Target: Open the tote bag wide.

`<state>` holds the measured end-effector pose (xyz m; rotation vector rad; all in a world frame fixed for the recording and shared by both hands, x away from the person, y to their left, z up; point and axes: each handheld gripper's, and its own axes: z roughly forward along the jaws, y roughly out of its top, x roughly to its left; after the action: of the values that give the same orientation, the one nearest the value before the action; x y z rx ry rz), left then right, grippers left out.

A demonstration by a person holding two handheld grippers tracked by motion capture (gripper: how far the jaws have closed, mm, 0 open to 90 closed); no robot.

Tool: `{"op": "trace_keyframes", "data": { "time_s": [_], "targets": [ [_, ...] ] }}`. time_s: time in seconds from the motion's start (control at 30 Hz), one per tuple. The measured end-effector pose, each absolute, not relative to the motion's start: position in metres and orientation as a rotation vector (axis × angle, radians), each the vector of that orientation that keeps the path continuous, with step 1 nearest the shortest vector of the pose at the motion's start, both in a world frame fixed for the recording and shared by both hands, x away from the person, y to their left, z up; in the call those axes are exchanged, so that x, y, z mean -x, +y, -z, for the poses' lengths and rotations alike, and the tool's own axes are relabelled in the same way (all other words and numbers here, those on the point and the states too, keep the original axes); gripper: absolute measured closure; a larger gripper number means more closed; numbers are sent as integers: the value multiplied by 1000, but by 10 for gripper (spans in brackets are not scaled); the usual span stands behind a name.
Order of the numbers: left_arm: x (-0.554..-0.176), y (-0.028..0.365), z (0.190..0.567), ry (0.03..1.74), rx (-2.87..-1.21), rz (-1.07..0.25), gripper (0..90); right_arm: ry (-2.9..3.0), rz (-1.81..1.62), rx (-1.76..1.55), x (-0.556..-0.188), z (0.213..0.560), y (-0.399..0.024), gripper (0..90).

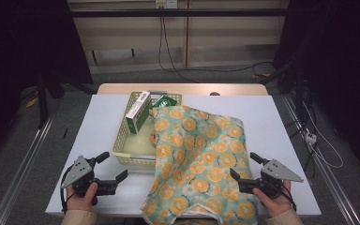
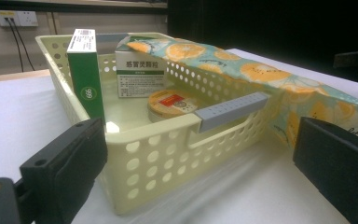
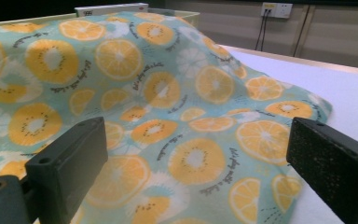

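Near the front edge of the table [image 1: 98, 117] your left gripper [image 1: 113, 168] and right gripper [image 1: 249, 168] both sit with jaws spread, nothing between them. Orange-print cloth [image 1: 201, 154] lies over the right rim of the cream basket [image 1: 120, 140], runs down the table's middle and hangs off the front edge. The right gripper is at the cloth's right border; the left faces the basket's front wall. Judging by that, you haven't gripped anything yet, so whatever's planned for cloth and basket is all still ahead. Writing: green box [image 2: 86, 74] shows "999"; white box [image 2: 140, 74] carries Chinese print; round tin [image 2: 172, 103] has a red label, unreadable.
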<state>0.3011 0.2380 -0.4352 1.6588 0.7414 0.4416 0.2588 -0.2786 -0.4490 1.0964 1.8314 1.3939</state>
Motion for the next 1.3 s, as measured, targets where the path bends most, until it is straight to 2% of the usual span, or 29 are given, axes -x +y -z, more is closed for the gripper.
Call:
{"op": "trace_keyframes", "data": {
  "time_s": [0.4,0.63,0.83,1.17,1.23,1.3],
  "targets": [
    [-299,236,434,730,-1662,-452,25,1902,-1283,-1179,-283,441,-277,52],
    [-297,238,433,729,-1654,-453,25,1937,-1134,-1271,-326,441,-283,90],
    [-299,239,434,725,-1662,-460,25,1967,-965,-1394,-375,455,-293,117],
    [-298,239,434,724,-1665,-464,27,1985,-872,-1495,-408,462,-300,268],
    [-298,239,434,720,-1668,-464,27,2002,-895,-1511,-410,463,-298,351],
    [-298,238,434,720,-1669,-475,27,2014,-886,-1512,-411,464,-297,373]
  ]
}}
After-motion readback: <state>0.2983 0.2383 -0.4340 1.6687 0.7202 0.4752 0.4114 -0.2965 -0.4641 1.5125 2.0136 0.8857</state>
